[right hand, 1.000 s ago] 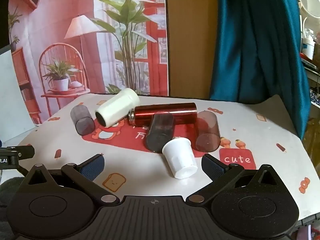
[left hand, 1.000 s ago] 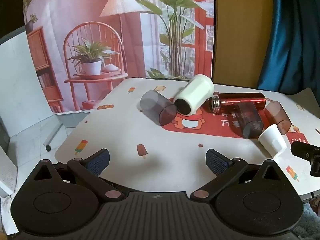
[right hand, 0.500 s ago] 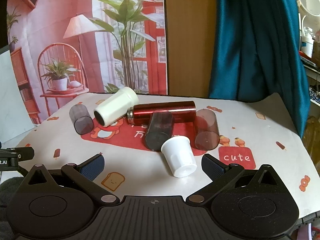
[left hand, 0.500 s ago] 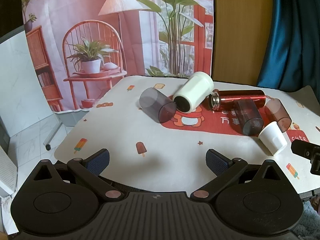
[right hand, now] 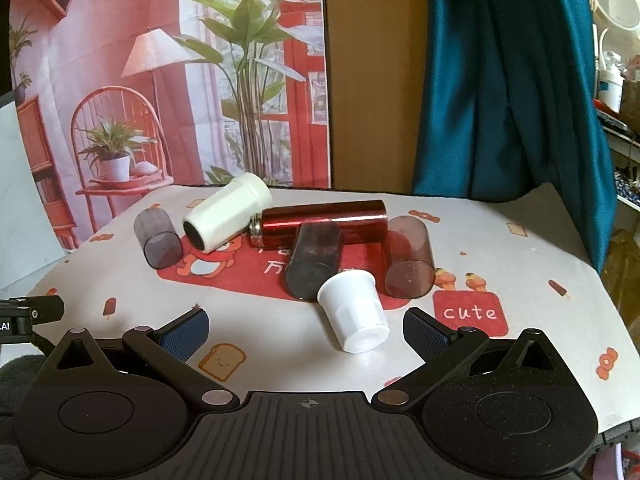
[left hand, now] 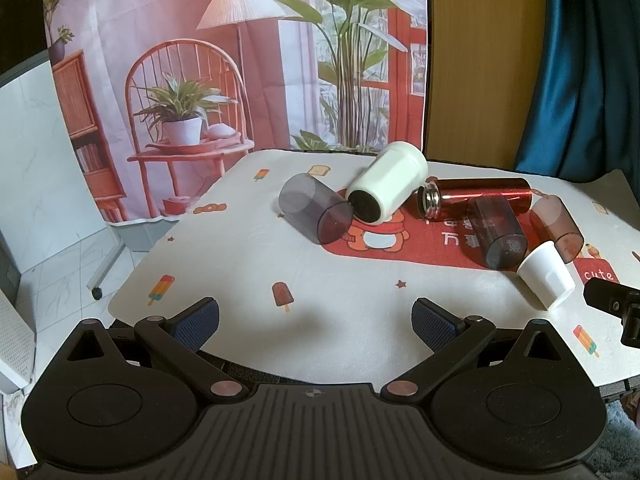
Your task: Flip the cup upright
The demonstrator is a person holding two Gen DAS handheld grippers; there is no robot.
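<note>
Several cups lie on their sides on the table. A small white cup [right hand: 356,316] lies nearest my right gripper [right hand: 306,330], which is open and empty with the cup between its fingers' lines; the cup also shows in the left wrist view [left hand: 546,280]. A grey translucent cup [left hand: 314,214], a cream tumbler [left hand: 386,188], a red metallic bottle [left hand: 476,196], a dark cup [left hand: 496,236] and a brown cup [left hand: 556,226] lie beyond. My left gripper [left hand: 314,324] is open and empty at the table's near edge.
The table carries a white cloth [left hand: 240,264] with a red cartoon patch [right hand: 248,268]. A printed backdrop [left hand: 240,60] and a blue curtain [right hand: 512,80] stand behind. The floor [left hand: 52,272] drops off at left. The right gripper's tip [left hand: 612,298] shows at the left view's right edge.
Both grippers have drifted slightly; the cups sit a little lower and closer in view. Nothing has been touched and both grippers stay open.
</note>
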